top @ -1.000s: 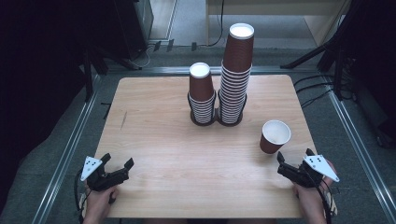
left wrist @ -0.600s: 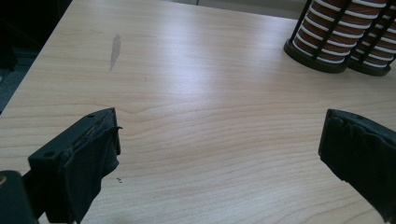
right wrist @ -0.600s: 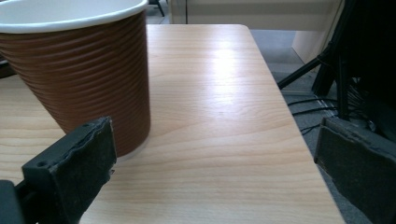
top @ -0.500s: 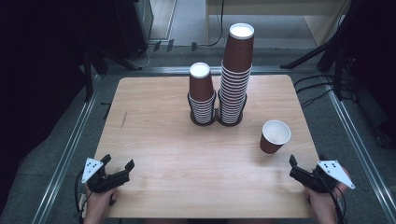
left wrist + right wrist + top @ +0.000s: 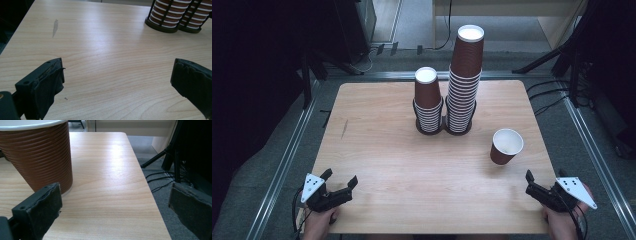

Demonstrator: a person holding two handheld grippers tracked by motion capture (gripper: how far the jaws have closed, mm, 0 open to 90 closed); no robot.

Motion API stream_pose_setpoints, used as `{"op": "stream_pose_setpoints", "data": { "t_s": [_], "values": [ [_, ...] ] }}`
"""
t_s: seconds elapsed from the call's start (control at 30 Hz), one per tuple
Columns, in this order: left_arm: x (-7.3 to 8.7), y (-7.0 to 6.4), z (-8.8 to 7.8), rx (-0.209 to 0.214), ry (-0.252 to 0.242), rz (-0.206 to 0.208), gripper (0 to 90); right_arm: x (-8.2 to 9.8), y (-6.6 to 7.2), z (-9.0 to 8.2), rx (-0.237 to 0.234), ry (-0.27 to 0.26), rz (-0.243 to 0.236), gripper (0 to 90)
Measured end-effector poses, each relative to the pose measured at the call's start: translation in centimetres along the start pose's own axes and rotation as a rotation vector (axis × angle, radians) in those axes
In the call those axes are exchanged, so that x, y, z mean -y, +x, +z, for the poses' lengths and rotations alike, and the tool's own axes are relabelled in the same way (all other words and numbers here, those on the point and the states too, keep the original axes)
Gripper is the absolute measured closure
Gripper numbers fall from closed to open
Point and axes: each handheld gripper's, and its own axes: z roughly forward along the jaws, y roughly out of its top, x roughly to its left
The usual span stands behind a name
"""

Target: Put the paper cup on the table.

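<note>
Here the lone brown ribbed paper cup stands upright on the pale wooden worktop, toward its right side, well apart from the two tall stacks of brown paper cups in their black wire holders at the far middle. The right tongs rest at the near right corner, jaws spread wide and holding nothing; in the right gripper view the cup stands just ahead, off to one side of the gap. The left tongs lie spread and idle at the near left edge. It looks like the pause before a reach, though I can't be sure. Next, the right tongs would need to go forward, centre on the cup's wall and close gently, since thin paper crumples.
</note>
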Motion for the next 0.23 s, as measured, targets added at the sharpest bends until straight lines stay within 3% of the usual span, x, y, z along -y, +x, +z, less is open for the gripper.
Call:
{"op": "stream_pose_setpoints", "data": {
  "t_s": [0.23],
  "values": [
    [-0.03, 0.10, 0.04, 0.001, -0.006, -0.013, 0.0, -0.02, -0.03, 0.06, 0.002, -0.002, 0.010, 0.0]
  ]
}}
